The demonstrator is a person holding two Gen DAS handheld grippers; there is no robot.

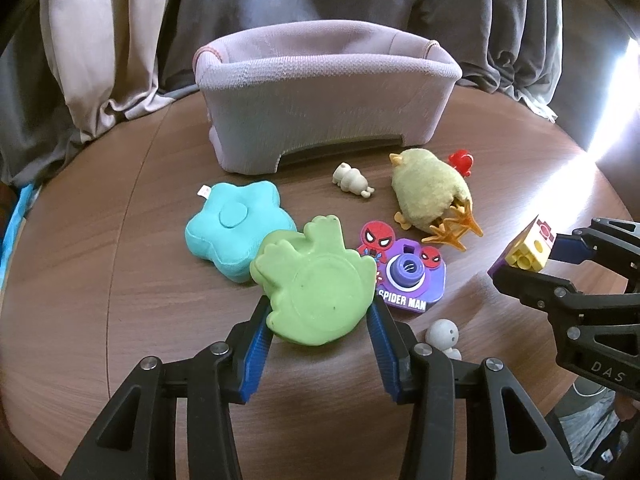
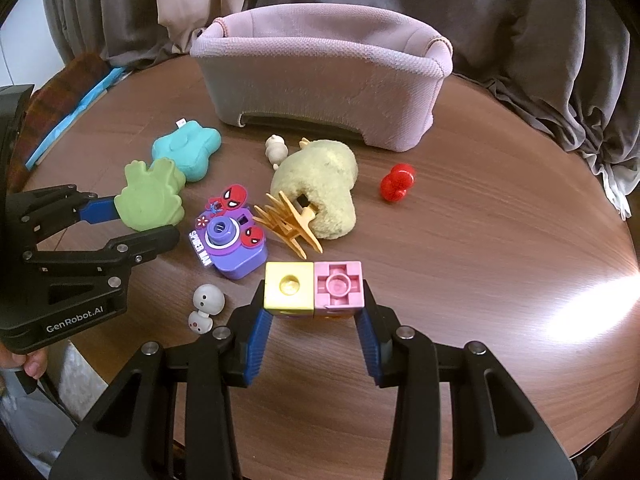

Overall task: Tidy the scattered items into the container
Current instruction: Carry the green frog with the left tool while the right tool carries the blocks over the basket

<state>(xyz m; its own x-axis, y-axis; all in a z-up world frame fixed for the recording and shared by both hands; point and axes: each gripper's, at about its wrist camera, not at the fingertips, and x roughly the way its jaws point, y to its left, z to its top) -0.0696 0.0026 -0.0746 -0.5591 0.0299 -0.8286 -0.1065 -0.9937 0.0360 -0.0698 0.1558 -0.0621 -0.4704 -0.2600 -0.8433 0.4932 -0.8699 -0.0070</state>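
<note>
Green frog toy point(image 1: 316, 292) on the round wood table point(image 1: 120, 280), clamped betw. the left gripper point(image 1: 318, 312) pads, leaning on the teal star cushion point(image 1: 236, 228). Right gripper point(image 2: 314, 312) closed on the yellow + pink blocks point(image 2: 314, 288), 2 joined. Betw. them & the fabric basket point(image 2: 324, 76) at the far edge: Spider-Man toy camera point(image 2: 232, 244), yellow plush chick point(image 2: 320, 184) w/ orange clip point(image 2: 288, 224), 2 beige figures point(image 2: 276, 150) point(image 2: 206, 306), red piece point(image 2: 396, 182). Basket inside not visible.
</note>
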